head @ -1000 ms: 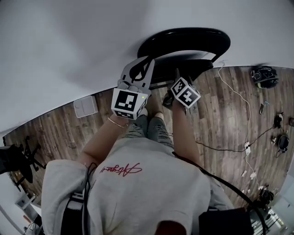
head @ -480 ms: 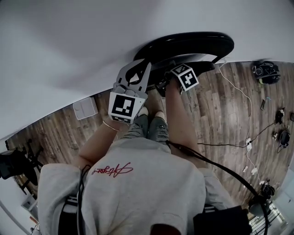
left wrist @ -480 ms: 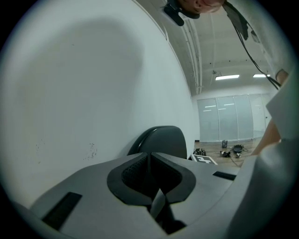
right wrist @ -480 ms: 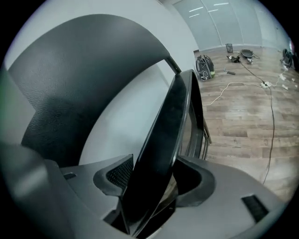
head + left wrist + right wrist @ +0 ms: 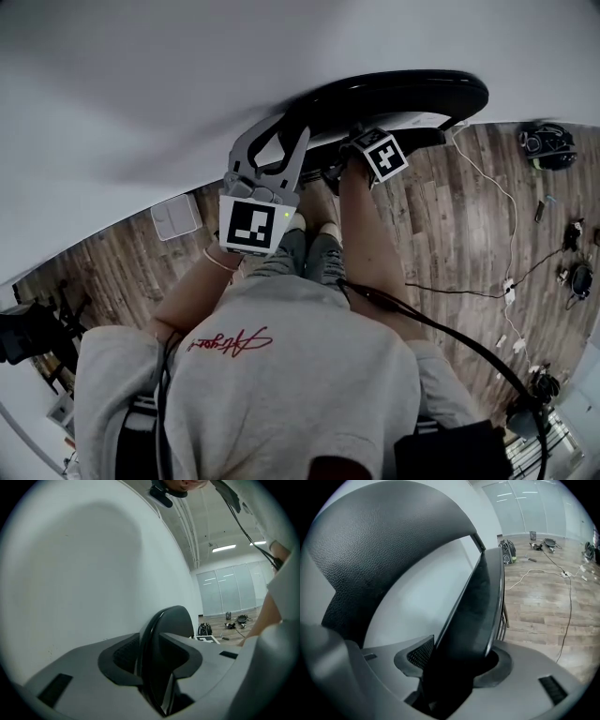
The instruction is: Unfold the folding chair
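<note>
White wall (image 5: 141, 75) over wood floor (image 5: 450, 234), with one black chair (image 5: 394, 94) folded, standing against it, and bare boards open to the right bar one cable (image 5: 570, 606). Two grippers on it: left gripper (image 5: 159, 653) just easing open, fingers (image 5: 122, 656) narrow about the backrest (image 5: 173, 620) rim. Right gripper (image 5: 457, 663) just spread wide, fingers (image 5: 417, 660) astride the seat (image 5: 473, 602) edge, unclamped.

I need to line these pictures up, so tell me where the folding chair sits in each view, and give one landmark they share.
Head view: folding chair at top centre, where wall meets floor.
Left gripper view: its black backrest, seen edge-on, at lower centre.
Right gripper view: backrest fills the upper left; seat runs down the centre.
Shared landmark: the wooden floor, to the chair's right in every view.
</note>
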